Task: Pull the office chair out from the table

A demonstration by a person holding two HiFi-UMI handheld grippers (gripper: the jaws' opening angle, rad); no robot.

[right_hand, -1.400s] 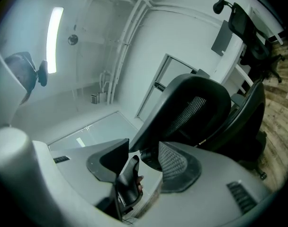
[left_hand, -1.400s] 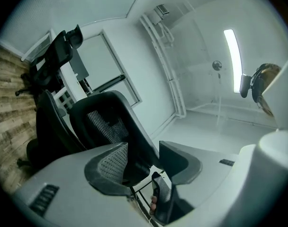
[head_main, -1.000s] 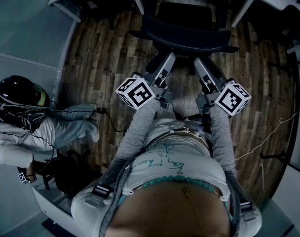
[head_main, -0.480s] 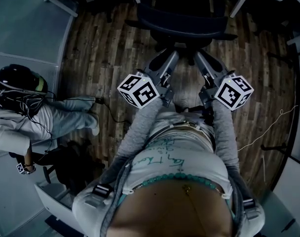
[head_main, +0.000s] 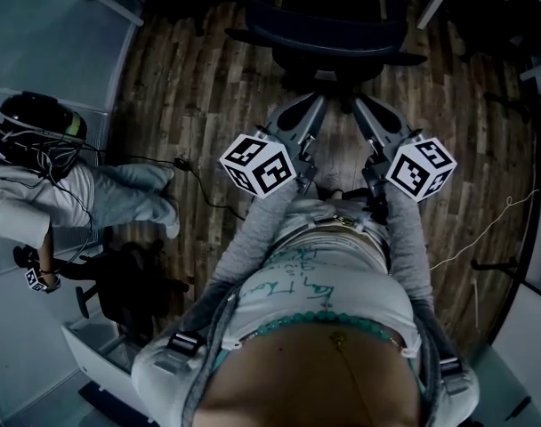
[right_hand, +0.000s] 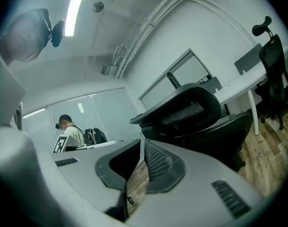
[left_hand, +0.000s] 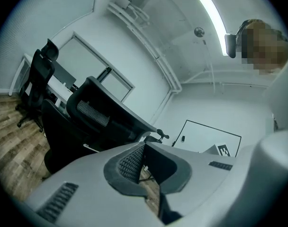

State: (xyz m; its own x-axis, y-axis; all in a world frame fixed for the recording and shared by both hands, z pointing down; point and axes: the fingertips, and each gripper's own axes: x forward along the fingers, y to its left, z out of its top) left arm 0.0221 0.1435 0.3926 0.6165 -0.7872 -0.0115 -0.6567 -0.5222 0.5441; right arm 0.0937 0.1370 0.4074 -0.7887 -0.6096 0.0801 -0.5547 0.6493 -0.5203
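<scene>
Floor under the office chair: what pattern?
Brown wood-plank pattern on the floor, around the office chair; shows best in the head view.

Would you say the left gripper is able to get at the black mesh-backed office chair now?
Probably yes: nothing stands between the left gripper and the black mesh-backed office chair ahead, but its jaws have just closed on nothing and would need reopening.
</scene>
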